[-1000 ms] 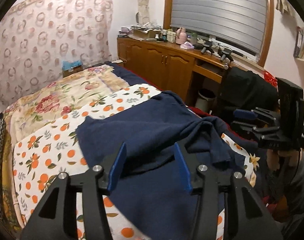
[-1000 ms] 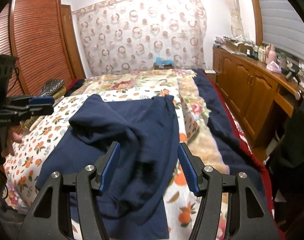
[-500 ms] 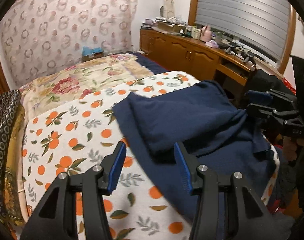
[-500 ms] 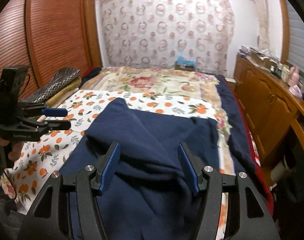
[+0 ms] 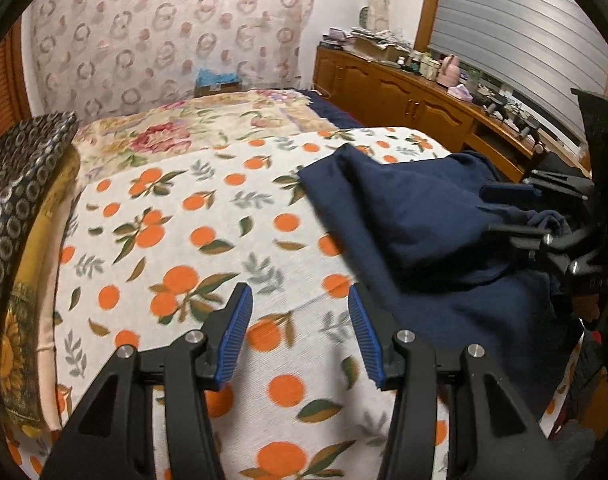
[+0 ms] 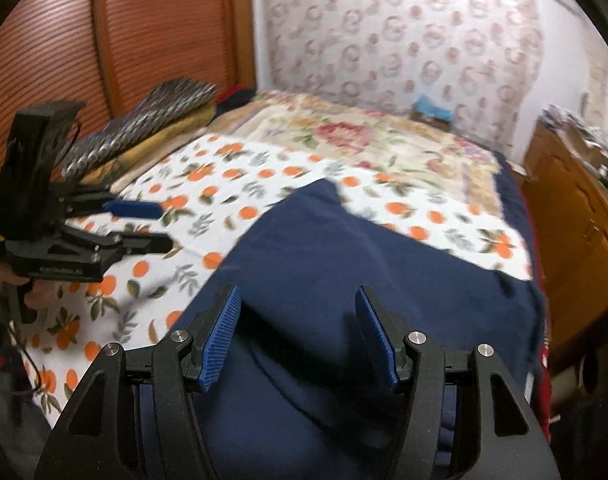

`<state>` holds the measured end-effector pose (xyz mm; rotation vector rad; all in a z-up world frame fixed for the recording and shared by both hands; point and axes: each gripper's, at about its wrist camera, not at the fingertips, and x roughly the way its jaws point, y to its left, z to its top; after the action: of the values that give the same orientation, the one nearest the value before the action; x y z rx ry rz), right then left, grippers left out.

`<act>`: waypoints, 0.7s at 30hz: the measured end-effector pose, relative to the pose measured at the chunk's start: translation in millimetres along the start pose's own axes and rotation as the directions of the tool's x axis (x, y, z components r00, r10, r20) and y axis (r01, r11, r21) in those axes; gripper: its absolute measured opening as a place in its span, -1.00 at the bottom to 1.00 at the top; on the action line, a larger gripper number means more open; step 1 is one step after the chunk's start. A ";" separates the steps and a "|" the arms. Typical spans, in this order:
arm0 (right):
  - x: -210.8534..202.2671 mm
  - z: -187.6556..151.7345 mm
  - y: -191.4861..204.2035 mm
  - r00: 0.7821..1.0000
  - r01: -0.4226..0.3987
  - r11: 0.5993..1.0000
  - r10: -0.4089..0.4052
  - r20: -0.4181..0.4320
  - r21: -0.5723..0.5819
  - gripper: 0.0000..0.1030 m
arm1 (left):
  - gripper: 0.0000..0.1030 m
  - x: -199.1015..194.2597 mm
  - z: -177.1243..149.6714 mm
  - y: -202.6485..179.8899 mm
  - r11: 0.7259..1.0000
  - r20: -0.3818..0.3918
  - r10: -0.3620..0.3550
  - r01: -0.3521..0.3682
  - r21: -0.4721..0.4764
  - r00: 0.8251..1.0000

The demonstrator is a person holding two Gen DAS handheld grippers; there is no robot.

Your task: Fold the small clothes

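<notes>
A navy blue garment [image 5: 424, 220] lies rumpled on an orange-print sheet [image 5: 192, 240] on the bed. My left gripper [image 5: 298, 304] is open and empty, above the bare sheet to the left of the garment. My right gripper [image 6: 298, 308] is open and empty, just above the garment [image 6: 364, 280]. In the left wrist view the right gripper [image 5: 516, 208] sits at the garment's right side with cloth bunched around its fingers. In the right wrist view the left gripper [image 6: 152, 226] hovers over the sheet at the left.
Folded patterned blankets [image 5: 12, 200] are stacked along the bed's left side. A floral quilt [image 5: 192, 128] covers the far half of the bed. A wooden cabinet [image 5: 404, 96] with clutter runs along the right wall. A louvred wooden door [image 6: 104, 40] stands at the left.
Both grippers have swung left. The left gripper has moved off the garment to over the bare sheet. The right gripper has stayed over the garment, now nearer its left part.
</notes>
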<state>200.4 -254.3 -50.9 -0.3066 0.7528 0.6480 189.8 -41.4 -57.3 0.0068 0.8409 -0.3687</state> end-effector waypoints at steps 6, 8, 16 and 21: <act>31.1 -1.3 14.4 0.997 -0.018 0.998 0.013 -0.080 -0.063 0.19 | -0.05 -0.5 -6.3 9.5 1.000 -0.002 -0.003 0.003 -0.017 1.000; 40.0 -1.5 16.1 0.995 -0.020 0.997 0.012 -0.100 -0.079 0.19 | -0.05 0.3 -6.8 10.1 1.000 -0.003 -0.008 0.008 -0.020 1.000; 55.0 -5.9 17.3 0.989 0.022 0.988 -0.044 -0.142 -0.154 -0.17 | -0.05 4.3 -6.6 7.7 0.999 -0.008 -0.022 0.022 -0.024 1.000; 42.1 -1.3 5.9 0.994 0.023 0.992 -0.036 -0.100 -0.122 -0.85 | -0.05 1.9 -5.9 1.8 0.999 -0.001 -0.036 0.036 -0.015 0.999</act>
<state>219.0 -232.2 -82.1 -0.4639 0.8066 0.6548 187.3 -39.4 -62.9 -0.0219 0.8460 -0.3961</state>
